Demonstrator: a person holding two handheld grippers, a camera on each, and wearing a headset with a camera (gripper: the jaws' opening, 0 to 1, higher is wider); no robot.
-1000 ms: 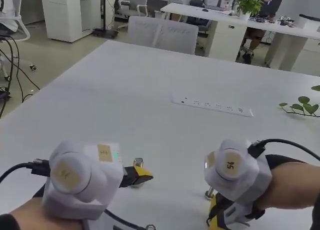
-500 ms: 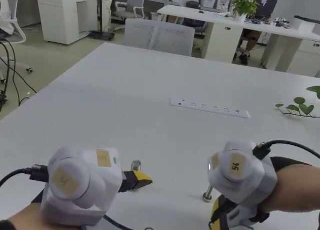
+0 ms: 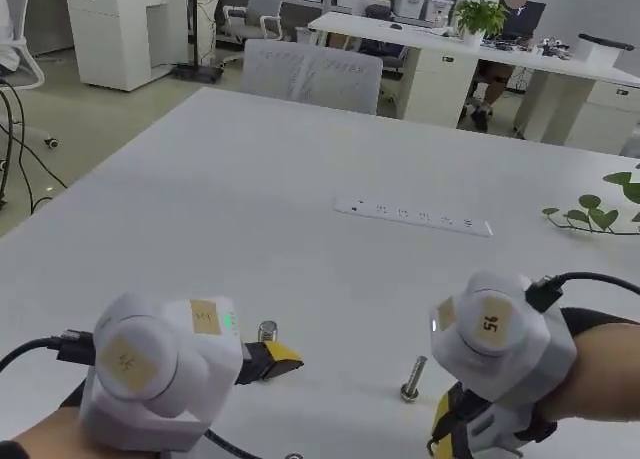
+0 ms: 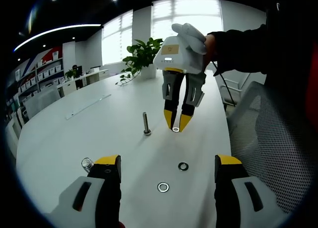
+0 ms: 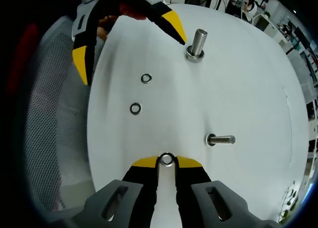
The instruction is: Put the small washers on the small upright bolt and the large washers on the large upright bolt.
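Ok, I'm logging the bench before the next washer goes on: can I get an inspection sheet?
Surface: white table, flat.
Job's things: large bolt and small bolt upright; two loose washers on the table.
Clutter: power strip, plant.
Grippers: left gripper open; right gripper shut on held washer.
Cables: one cable from each gripper.
Surroundings: office desks, chair, seated person.

On the table [image 3: 300, 179], the large bolt [image 3: 267, 331] stands just beside the left gripper [image 4: 166, 161]. The small bolt [image 3: 412, 377] is to its right, near the right gripper [image 4: 177, 122]. Two washers [image 4: 183, 166] lie between the grippers — nearer the person than the bolts. A third washer [image 5: 167, 161] sits between the right gripper's jaws. A power strip [image 3: 412, 217] lies behind — well apart.
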